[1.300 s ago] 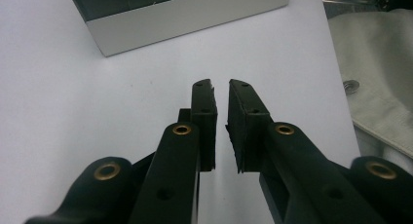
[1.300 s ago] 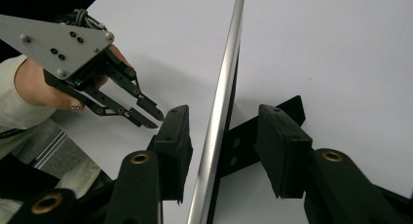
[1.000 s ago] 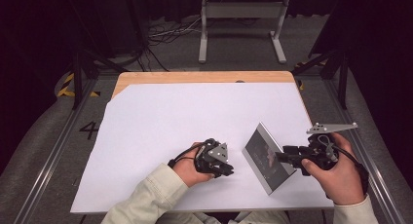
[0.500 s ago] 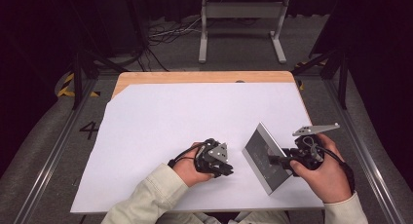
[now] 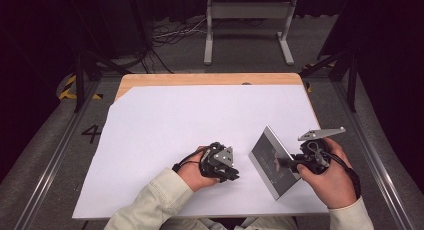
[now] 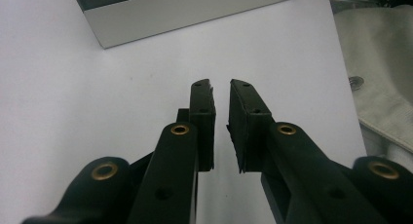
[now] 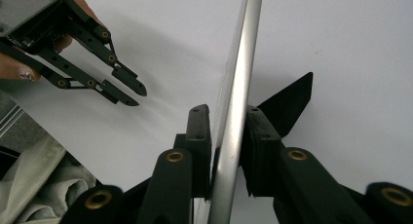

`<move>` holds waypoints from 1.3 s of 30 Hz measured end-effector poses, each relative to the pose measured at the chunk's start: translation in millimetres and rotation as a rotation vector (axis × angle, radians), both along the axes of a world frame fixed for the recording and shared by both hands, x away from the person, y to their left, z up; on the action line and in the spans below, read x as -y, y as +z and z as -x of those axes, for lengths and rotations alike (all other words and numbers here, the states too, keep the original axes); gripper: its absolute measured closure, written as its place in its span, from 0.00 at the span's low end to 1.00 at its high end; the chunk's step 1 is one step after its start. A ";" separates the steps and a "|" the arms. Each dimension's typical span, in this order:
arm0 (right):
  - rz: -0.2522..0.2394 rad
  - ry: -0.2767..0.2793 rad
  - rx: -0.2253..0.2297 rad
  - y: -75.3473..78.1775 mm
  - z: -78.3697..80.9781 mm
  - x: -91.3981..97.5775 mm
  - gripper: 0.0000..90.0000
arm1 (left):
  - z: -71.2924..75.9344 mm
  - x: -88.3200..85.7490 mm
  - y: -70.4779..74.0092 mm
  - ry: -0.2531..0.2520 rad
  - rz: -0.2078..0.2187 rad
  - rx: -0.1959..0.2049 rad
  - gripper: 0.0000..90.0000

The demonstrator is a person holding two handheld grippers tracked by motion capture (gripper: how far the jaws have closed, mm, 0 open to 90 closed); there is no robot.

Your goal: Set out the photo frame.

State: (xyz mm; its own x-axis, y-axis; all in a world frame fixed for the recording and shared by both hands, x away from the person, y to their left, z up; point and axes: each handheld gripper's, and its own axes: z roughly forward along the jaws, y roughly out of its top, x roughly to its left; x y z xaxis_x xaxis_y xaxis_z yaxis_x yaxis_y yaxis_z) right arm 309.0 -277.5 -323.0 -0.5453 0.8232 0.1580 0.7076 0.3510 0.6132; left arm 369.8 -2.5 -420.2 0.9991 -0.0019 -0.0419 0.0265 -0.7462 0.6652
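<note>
Closing just now, your right tool [image 7: 228, 136] clamps the silver frame [image 5: 272, 161] edge, standing tilted on the counter [image 5: 165, 120]; your left tool [image 5: 231, 171], nearly shut and empty, rests just left.

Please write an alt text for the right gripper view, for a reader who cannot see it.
The right gripper has just closed its fingers on the thin edge of a silver picture frame standing over white paper. At upper left, the left gripper rests nearby.

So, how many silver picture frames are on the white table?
1. The flat silver metal picture frame stands tilted at the right near edge of the white table, clamped in the right claw.
</note>
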 end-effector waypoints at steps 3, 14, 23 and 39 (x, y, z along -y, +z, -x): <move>0.018 -0.017 0.010 1.6 1.9 -1.9 0.89 | -0.1 -0.1 -0.1 0.000 0.000 0.001 0.89; 0.001 -0.015 0.017 6.4 2.3 -3.5 0.93 | -1.9 -3.9 1.8 0.016 0.008 0.005 0.89; -0.006 0.038 0.041 14.7 0.6 -3.1 0.94 | -6.3 -13.4 2.9 0.086 0.035 -0.025 0.81; 0.034 0.149 0.082 37.0 -22.4 -10.6 0.94 | -6.6 -45.4 3.5 0.189 0.062 -0.036 0.73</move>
State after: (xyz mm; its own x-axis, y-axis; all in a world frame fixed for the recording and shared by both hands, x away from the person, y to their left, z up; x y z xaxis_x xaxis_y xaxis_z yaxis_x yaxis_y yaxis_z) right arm 331.4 -266.9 -286.0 -0.6714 0.7367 0.0808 0.5941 0.4699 0.6529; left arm 376.4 42.9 -416.6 0.9798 0.1817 -0.0833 0.1867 -0.6833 0.7059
